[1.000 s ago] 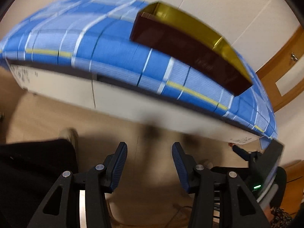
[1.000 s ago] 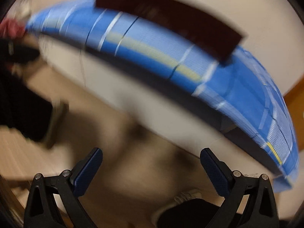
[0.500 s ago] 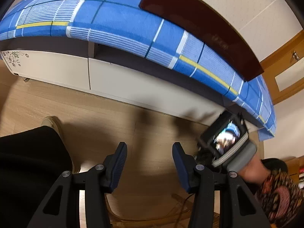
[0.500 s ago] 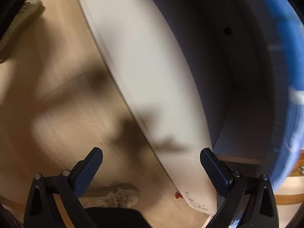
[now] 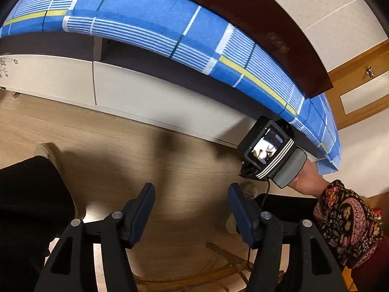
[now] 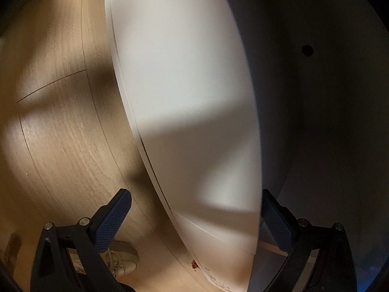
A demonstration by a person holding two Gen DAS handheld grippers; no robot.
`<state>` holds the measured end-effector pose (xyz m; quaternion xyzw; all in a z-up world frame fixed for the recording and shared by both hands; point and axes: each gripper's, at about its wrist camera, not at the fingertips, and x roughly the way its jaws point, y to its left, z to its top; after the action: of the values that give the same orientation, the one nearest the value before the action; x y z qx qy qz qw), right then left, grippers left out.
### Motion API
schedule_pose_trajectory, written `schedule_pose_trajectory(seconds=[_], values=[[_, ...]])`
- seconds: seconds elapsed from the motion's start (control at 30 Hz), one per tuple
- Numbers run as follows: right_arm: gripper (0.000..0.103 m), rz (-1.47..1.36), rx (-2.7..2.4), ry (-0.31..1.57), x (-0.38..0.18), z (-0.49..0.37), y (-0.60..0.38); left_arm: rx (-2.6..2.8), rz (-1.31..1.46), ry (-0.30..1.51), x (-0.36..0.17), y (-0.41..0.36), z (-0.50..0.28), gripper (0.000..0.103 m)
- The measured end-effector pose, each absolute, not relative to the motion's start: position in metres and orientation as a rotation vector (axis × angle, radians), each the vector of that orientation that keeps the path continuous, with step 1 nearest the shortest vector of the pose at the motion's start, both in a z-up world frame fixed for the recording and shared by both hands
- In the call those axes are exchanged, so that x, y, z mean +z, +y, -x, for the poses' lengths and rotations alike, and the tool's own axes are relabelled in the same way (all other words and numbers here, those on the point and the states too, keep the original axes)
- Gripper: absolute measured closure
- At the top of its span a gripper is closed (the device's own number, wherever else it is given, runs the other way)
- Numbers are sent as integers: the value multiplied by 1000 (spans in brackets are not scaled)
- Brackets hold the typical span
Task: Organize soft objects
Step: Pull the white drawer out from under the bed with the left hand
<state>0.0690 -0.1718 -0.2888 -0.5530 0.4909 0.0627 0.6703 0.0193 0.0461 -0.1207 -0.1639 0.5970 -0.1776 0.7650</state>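
No soft object shows in either view. My left gripper [image 5: 190, 209] is open and empty, held above the wooden floor [image 5: 150, 160] in front of a low white cabinet [image 5: 155, 97]. The cabinet top carries a blue checked cloth [image 5: 150, 22] with a dark red box [image 5: 255, 24] on it. My right gripper [image 6: 195, 217] is wide open and empty, its jaws either side of the white cabinet front panel's [image 6: 184, 97] edge, with a dark recess [image 6: 328, 121] to the right. The right gripper's body and camera [image 5: 267, 146] show in the left wrist view, close under the cloth's right end.
My dark trouser leg [image 5: 29, 206] and shoe [image 5: 47, 149] stand at the left. Another shoe [image 6: 121, 260] is by the right gripper. A cable and wicker piece [image 5: 218, 270] lie on the floor near me. A wooden door [image 5: 359, 82] is at the right.
The left gripper has dipped and moved closer to the cabinet, so the box's gold inside is out of sight. The right gripper swung down to the cabinet's front panel and moved closer.
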Motion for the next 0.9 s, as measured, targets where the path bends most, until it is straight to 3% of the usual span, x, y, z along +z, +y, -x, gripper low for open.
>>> schedule_pose_trajectory(seconds=[0.5,0.63,0.9], values=[[0,1192,160,1084,-275,-47,-164,-375,205,1247,-111,31,-24,34],[0,1199,155,1076,-275,-35,-161,-394,75,1264,-114,17,-43,16],[0,1177,162,1067,-281,-21,-158,-437,-319,1290,-145,-27,-96,16]])
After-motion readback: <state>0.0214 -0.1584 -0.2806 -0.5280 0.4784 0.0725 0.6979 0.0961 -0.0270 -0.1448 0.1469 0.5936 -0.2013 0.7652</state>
